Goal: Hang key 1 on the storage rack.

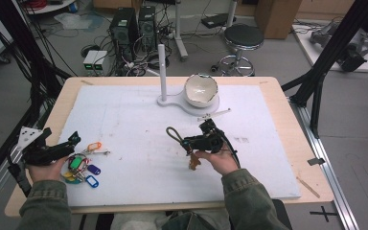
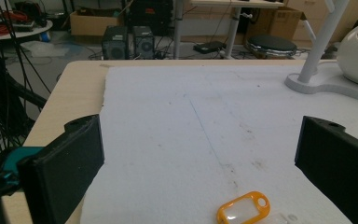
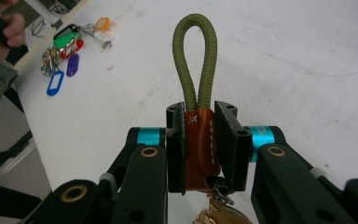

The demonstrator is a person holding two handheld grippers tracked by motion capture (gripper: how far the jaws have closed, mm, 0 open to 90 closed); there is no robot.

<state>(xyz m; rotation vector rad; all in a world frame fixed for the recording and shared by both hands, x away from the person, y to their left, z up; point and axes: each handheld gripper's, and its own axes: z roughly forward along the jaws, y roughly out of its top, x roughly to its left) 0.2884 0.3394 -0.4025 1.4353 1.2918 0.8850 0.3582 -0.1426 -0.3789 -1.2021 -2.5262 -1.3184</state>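
My right gripper (image 1: pixel 188 143) (image 3: pixel 199 135) is shut on a keychain: its jaws pinch the brown leather band (image 3: pixel 198 142), and the olive cord loop (image 1: pixel 174 134) (image 3: pixel 196 63) sticks out past the tips. A brass key (image 1: pixel 193 162) (image 3: pixel 219 213) hangs below the hand, above the middle of the white board (image 1: pixel 139 139). At the left edge my left gripper (image 1: pixel 72 142) (image 2: pixel 200 158) rests open, next to a bunch of coloured key tags (image 1: pixel 82 168). An orange tag (image 2: pixel 243 208) (image 1: pixel 94 146) lies just ahead of its jaws. A white stand with a post (image 1: pixel 162 72) and a white bowl (image 1: pixel 201 89) sits at the board's far side.
The board lies on a wooden table (image 1: pixel 287 120). A thin stick (image 1: pixel 214 115) lies near the stand's base. Beyond the table stand computer towers (image 1: pixel 133 28), a round stool (image 1: pixel 243 38) and loose cables. A black frame strut (image 1: pixel 326 57) rises at the right.
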